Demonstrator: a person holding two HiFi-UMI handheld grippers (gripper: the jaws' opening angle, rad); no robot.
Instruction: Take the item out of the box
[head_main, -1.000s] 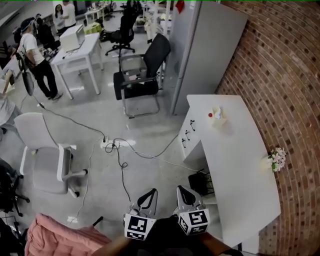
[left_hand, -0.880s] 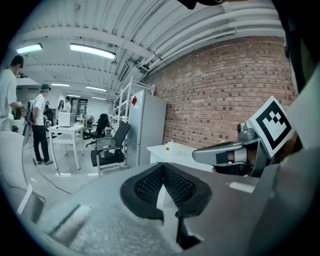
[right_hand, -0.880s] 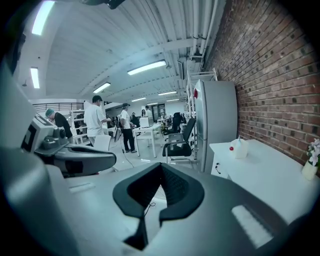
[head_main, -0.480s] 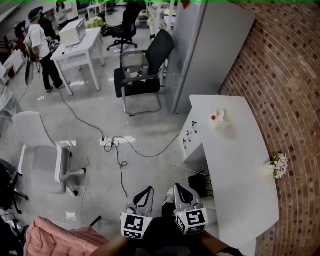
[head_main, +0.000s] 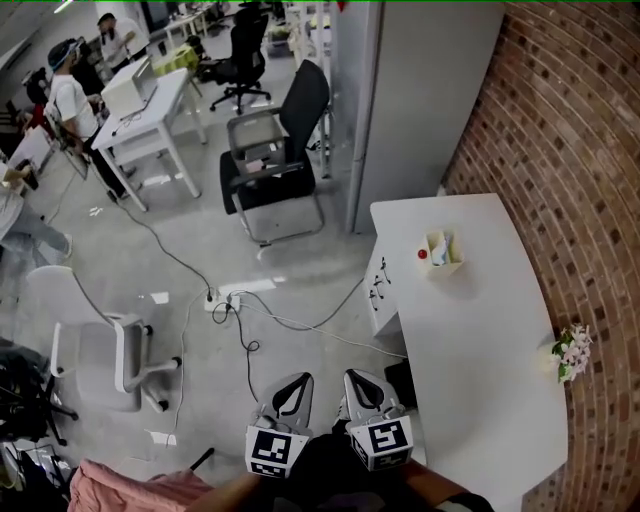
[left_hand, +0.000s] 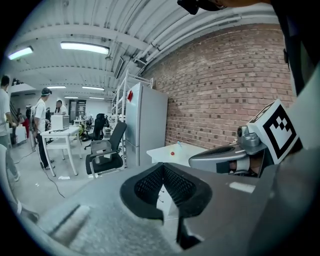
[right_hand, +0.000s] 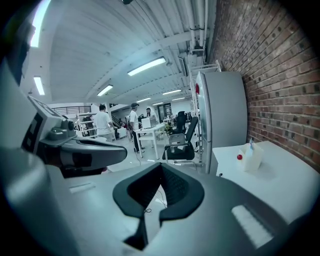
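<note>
A small open white box (head_main: 443, 250) stands on the white table (head_main: 470, 340) by the brick wall, with pale items sticking out of it and a red ball (head_main: 422, 254) beside it. The right gripper view shows the box (right_hand: 251, 156) and ball (right_hand: 239, 157) far ahead on the right. My left gripper (head_main: 293, 392) and right gripper (head_main: 360, 388) hang side by side over the floor, well short of the table. Both are shut and hold nothing. The pads meet in the left gripper view (left_hand: 164, 169) and in the right gripper view (right_hand: 161, 171).
A bunch of flowers (head_main: 572, 350) sits at the table's wall side. A tall grey cabinet (head_main: 410, 90) stands behind the table. A black chair (head_main: 275, 150), floor cables (head_main: 240, 300), a white chair (head_main: 100, 345) and a pink garment (head_main: 120, 490) lie to the left. People stand at desks far back.
The head view has shifted, so the table and box sit slightly nearer the centre. Both grippers stay shut and close together at the bottom. The people at the back have moved a little.
</note>
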